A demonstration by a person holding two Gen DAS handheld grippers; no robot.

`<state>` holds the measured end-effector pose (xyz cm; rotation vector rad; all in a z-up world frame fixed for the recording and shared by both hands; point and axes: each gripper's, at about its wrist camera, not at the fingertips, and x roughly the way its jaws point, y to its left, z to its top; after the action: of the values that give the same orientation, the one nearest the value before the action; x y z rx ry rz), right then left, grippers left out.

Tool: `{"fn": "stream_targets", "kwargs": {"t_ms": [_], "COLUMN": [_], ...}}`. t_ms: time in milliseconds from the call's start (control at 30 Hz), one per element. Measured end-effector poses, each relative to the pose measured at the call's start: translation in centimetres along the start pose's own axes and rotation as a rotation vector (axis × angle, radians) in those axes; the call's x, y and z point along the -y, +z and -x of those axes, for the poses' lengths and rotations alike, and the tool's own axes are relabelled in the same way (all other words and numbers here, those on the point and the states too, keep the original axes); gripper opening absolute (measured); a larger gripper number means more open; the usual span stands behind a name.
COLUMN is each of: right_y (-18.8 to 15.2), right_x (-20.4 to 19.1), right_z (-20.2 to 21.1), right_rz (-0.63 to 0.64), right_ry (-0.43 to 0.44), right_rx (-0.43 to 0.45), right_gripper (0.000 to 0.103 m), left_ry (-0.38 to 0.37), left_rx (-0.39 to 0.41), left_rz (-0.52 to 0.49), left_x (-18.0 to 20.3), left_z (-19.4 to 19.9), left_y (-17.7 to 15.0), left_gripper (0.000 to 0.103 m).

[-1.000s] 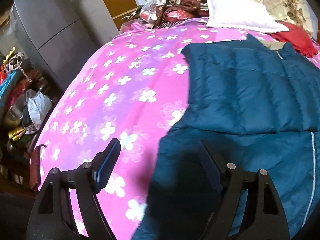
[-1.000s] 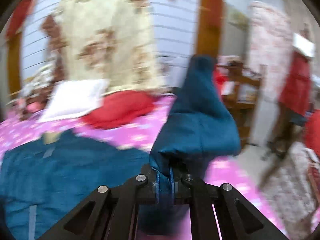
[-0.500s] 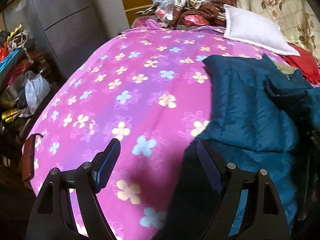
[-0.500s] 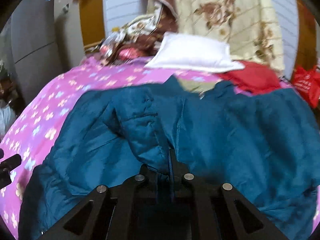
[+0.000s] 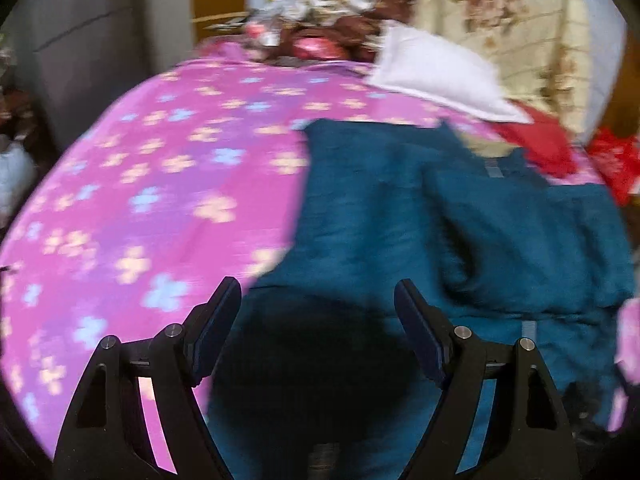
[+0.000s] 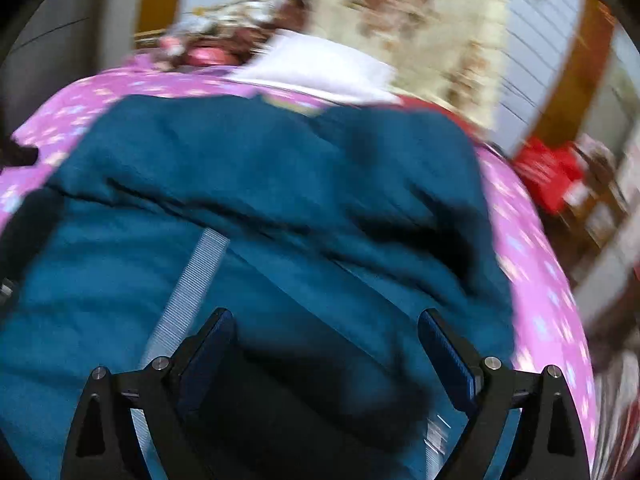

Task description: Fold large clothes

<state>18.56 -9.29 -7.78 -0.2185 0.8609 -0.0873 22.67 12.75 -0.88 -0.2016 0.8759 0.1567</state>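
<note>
Left tongs (image 5: 316, 300) spread wide, empty | right tongs (image 6: 326, 330) spread wide, empty | teal padded jacket (image 6: 280, 200) beneath and ahead of both, on pink flowered bedspread (image 5: 160, 184)

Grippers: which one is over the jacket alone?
The right gripper: only blue jacket lies between its fingers. The left gripper straddles the jacket's edge and pink bedspread.
</note>
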Motion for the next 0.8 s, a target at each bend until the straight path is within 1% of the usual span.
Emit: {"fn": "stream_targets", "kwargs": {"t_ms": [33,67,100,133,167,233,300,333,367,400,433,467,500,533,600,700,733,767,800], "right_y": [-0.8,-1.9,-2.5,-2.9,-2.9,-3.1,-3.3,-3.3,-3.1,-3.1,-3.0,-2.9,-3.0,-3.0,-2.4,-2.2,-2.2,-2.2,-2.3], "right_x": [1.3,2.9,3.8,4.6,5.0,4.5,3.7,3.4,3.2,3.1,3.2,3.3,3.4,3.6,3.1,3.2,3.2,3.2,3.2], "right_z": [-0.3,-1.1,-1.5,-1.9,-1.9,-1.8,-1.7,-1.7,-1.7,-1.7,-1.8,-1.7,-1.7,-1.7,-2.1,-2.3,-2.4,-2.4,-2.5], "right_rz": [-0.052,-0.137,-0.184,-0.235,-0.251,-0.224,-0.186,-0.172,-0.168,-0.165,-0.163,-0.163,-0.166,-0.169,-0.174,-0.182,-0.183,-0.184,-0.183], "right_ry": [0.003,0.042,0.081,0.125,0.136,0.124,0.095,0.087,0.084,0.08,0.077,0.077,0.077,0.077,0.078,0.081,0.081,0.08,0.08], "right_rx": [-0.017,-0.052,-0.074,-0.097,-0.106,-0.107,-0.103,-0.103,-0.103,-0.104,-0.105,-0.106,-0.108,-0.109,-0.11,-0.11,-0.111,-0.112,-0.112], "right_gripper": [0.092,0.092,0.093,0.093,0.094,0.096,0.097,0.097,0.097,0.098,0.098,0.098,0.099,0.1,0.101,0.102,0.102,0.102,0.102], "left_ry": [-0.043,-0.091,-0.147,-0.17,-0.194,-0.226,-0.269,-0.277,-0.278,-0.282,-0.296,-0.305,-0.307,-0.313,-0.331,-0.31,-0.3,-0.282,-0.259], "left_rx": [0.002,-0.005,-0.01,0.001,0.024,0.048,0.027,0.012,-0.014,-0.042,-0.059,-0.05,-0.02,-0.005,0.044,0.121,0.135,0.137,0.122], "left_rz": [-0.01,-0.02,-0.038,-0.055,-0.076,-0.097,-0.095,-0.088,-0.08,-0.075,-0.067,-0.056,-0.053,-0.056,-0.029,0.019,0.036,0.06,0.075], "left_x": [0.8,1.6,2.8,3.7,4.8,6.0,6.5,6.5,6.4,6.3,6.2,6.0,5.8,5.7,5.0,2.8,2.1,1.1,0.5], "left_z": [-0.2,-0.5,-1.0,-1.3,-1.7,-2.5,-3.9,-4.5,-5.3,-6.0,-6.3,-6.1,-5.4,-4.8,-3.0,-0.3,0.2,0.4,0.1], "left_y": [0.2,0.5,0.8,1.1,1.4,1.8,1.9,1.8,1.6,1.5,1.5,1.3,1.4,1.3,1.4,1.6,1.7,1.7,1.6], "left_gripper": [0.079,0.079,0.079,0.079,0.079,0.079,0.079,0.079,0.058,0.02,0.013,0.011,0.008,0.008,0.007,0.006,0.006,0.006,0.006]}}
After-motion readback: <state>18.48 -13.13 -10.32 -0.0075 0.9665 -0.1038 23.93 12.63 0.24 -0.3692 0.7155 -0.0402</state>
